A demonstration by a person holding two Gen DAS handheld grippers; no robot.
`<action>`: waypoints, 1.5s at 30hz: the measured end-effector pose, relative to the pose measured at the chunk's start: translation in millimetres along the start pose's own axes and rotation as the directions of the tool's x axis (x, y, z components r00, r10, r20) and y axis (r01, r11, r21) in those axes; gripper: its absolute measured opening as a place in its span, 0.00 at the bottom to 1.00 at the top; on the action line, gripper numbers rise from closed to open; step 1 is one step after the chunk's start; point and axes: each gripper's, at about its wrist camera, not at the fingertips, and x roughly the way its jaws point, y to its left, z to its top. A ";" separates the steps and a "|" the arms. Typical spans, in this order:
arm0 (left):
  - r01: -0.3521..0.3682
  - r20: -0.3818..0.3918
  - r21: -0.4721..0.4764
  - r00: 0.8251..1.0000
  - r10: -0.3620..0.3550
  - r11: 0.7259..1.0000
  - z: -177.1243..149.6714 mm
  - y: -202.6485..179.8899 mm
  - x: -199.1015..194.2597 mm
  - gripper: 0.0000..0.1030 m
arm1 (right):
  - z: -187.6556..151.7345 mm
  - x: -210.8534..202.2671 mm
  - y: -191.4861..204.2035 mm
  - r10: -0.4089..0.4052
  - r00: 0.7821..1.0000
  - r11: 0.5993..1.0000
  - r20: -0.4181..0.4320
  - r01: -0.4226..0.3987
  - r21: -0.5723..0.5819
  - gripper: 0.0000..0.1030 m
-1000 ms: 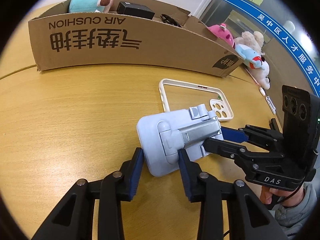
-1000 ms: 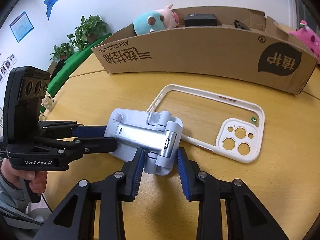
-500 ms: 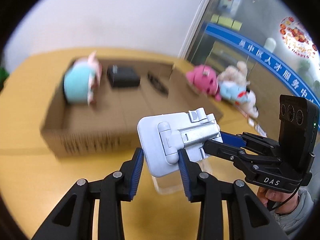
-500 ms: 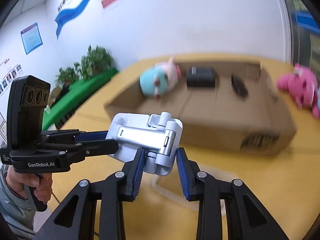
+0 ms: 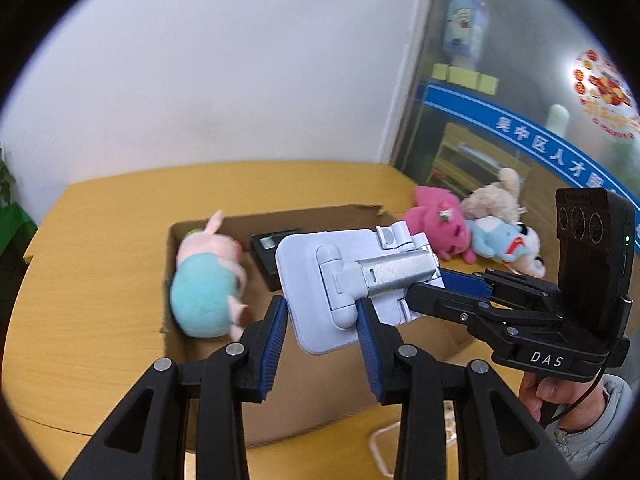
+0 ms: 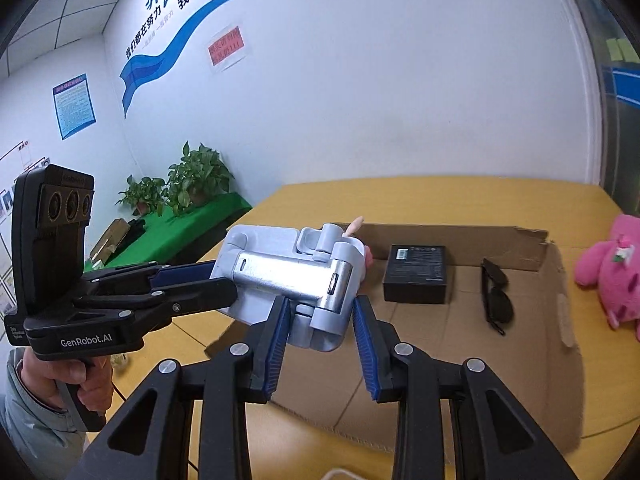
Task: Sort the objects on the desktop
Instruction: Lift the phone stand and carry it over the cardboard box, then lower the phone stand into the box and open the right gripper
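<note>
A pale blue folding phone stand with a silver hinge arm is held in the air by both grippers, above the open cardboard box. My left gripper is shut on one end of the stand. My right gripper is shut on the other end. Each gripper shows in the other's view, the right and the left. The box holds a teal and pink plush pig, a black box and dark sunglasses.
A pink plush, a cream plush and a blue and white plush lie on the wooden table right of the box. A corner of the white phone case shows below the box. Potted plants stand beyond the table.
Both grippers have lifted the phone stand off the table and carried it up over the cardboard box. The white phone case stayed on the table.
</note>
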 end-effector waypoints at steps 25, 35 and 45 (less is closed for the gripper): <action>-0.230 -0.435 0.011 0.875 0.212 0.973 -60.7 63.2 115.2 0.32 | -82.1 184.0 -40.4 0.139 0.859 0.965 -0.493 -0.006 0.262 0.32; -0.335 -0.434 0.031 0.844 0.314 0.942 -56.7 73.1 108.6 0.31 | -92.9 190.6 -34.6 0.128 0.832 0.969 -0.540 0.011 0.248 0.34; -0.264 0.006 -0.075 0.964 0.265 0.962 -52.9 28.4 -11.0 0.77 | -62.7 58.1 -23.1 -0.213 0.957 0.975 -0.199 0.221 0.022 1.00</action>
